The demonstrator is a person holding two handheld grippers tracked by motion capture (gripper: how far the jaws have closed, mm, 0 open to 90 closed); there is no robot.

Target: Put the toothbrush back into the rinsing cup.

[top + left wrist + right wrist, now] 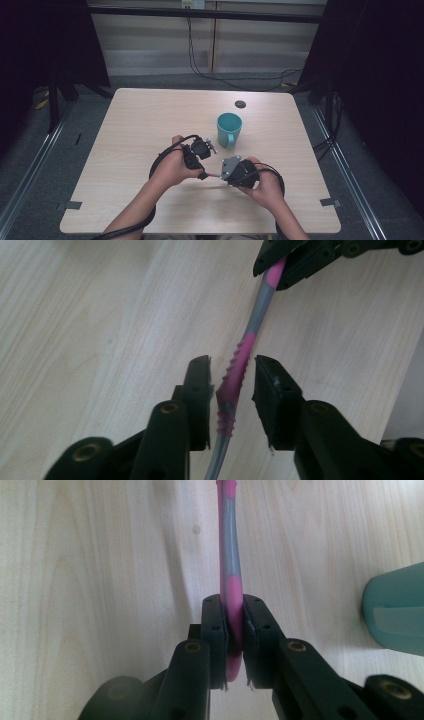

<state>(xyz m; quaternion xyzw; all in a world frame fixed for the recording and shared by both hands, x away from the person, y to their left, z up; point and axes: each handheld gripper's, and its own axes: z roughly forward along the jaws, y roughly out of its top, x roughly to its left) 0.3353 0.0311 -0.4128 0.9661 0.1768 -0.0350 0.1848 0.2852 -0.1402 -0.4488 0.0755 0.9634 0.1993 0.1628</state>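
A pink and grey toothbrush (259, 305) hangs level just above the wooden table (140, 120), between my two grippers. In the right gripper view my right gripper (232, 601) is shut on one pink end of its handle (229, 540). My left gripper (232, 364) is open, with its jaws on either side of the ribbed pink grip; a clear gap shows on the right side. In the high view the left gripper (203, 174) and the right gripper (223, 175) face each other near the table's middle, with a short stretch of toothbrush (213, 175) between them. The brush head is hidden.
A teal mug (229, 129) stands upright just beyond the grippers, handle toward me; its edge shows at the mug (395, 611) in the right gripper view. A small round grommet (240, 104) lies behind it. Dark curtains and rails flank the table.
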